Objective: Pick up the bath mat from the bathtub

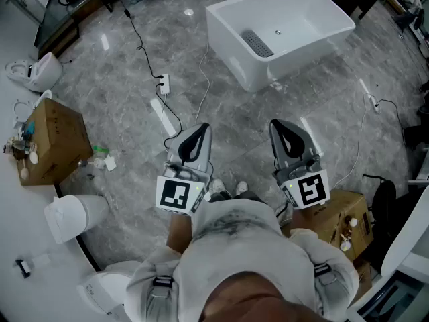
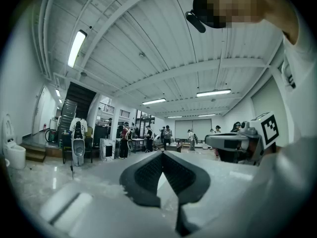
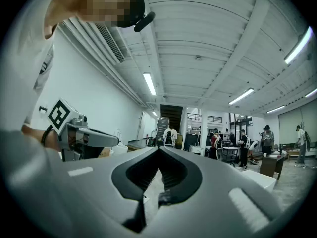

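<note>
Ahead on the grey marbled floor — white rectangular freestanding bathtub, well apart from both tools. In its left end: grey ribbed bath mat, a strip lying across the tub's width. Left gripper, right gripper — both held level, jaws closed on nothing (right looks slightly nearer the mat).

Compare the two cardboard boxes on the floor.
The left cardboard box shows whole, standing apart at far left; the right cardboard box sits close by the person, partly hidden behind the right gripper. The left one looks larger. Both are brown, carry small clutter on top and stand on the grey floor.
</note>
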